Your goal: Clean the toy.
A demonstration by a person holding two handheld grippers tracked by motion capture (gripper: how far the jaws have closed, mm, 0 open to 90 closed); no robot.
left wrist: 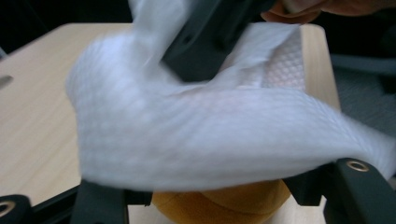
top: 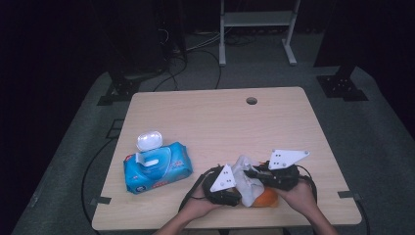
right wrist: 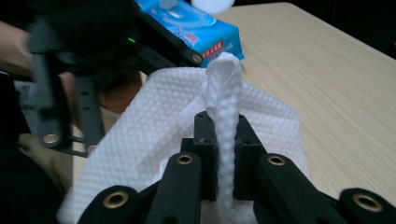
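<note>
The fingers [right wrist: 211, 154] of the right gripper [right wrist: 223, 154] are pressed together on a bunched fold of the white wipe [right wrist: 154, 140]. In the right gripper view the pinched fold stands as a narrow ridge between the two black pads, its long axis running straight away from the gripper and ending in a rounded tip. The rest of the sheet spreads to both sides below the pads.

The fingers [left wrist: 357, 182] of the left gripper [top: 234, 192] stand partly spread, one on each side of an orange object [left wrist: 224, 205]. Whether the pads press on it cannot be told, because the wipe drapes across the gap and hides them.

In the high view the wipe [top: 247, 178] lies at the near edge of the desk [top: 220, 122], right of centre, between the two grippers, and covers most of the orange object [top: 266, 198]. The draped sheet stretches crosswise in the left gripper view, from one finger to the other.

A blue wipe pack [top: 156, 169] lies flat near the left edge of the desk, well apart from the grippers, with its white lid [top: 149, 140] flipped open toward the far side.
</note>
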